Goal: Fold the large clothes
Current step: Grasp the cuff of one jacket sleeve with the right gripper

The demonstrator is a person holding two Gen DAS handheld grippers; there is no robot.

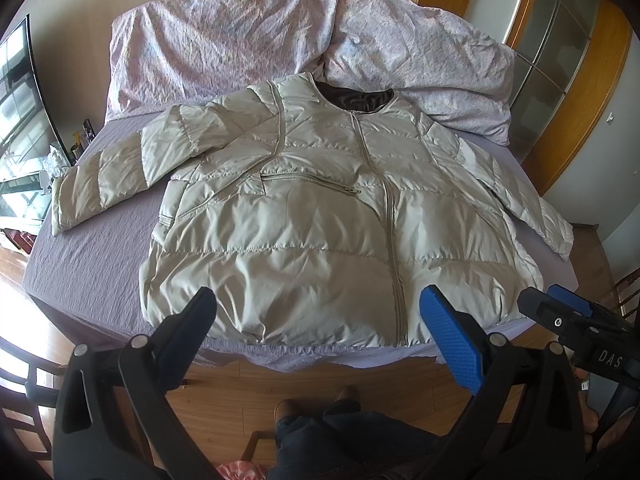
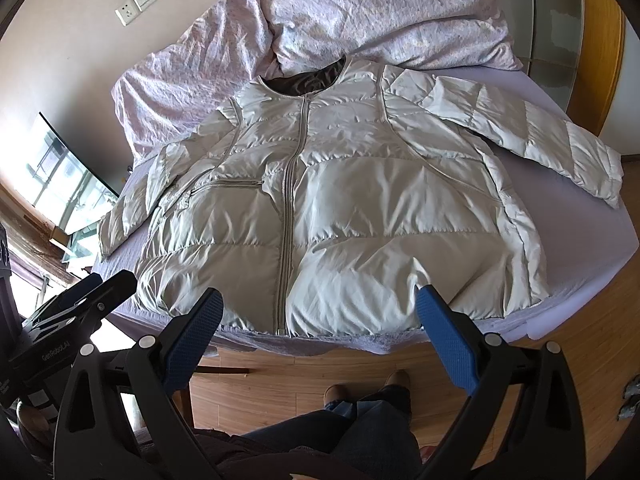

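Observation:
A pale beige puffer jacket (image 1: 320,216) (image 2: 340,208) lies front up on the bed, zipped, both sleeves spread out sideways, its hem at the near edge. My left gripper (image 1: 318,300) hovers open above the hem, nothing between its fingers. My right gripper (image 2: 320,300) is also open and empty, just short of the hem near the zip's lower end. In the left wrist view the right gripper (image 1: 560,304) shows at the right edge. The right wrist view catches the left gripper (image 2: 104,284) at its left edge.
The bed has a lilac sheet (image 1: 88,256) (image 2: 592,248) and a crumpled floral duvet (image 1: 280,36) (image 2: 360,12) at its head. Wooden floor (image 1: 320,376) lies below, with a person's legs and shoes (image 2: 360,396). A window (image 1: 20,120) is left; wooden door frame (image 1: 580,100) right.

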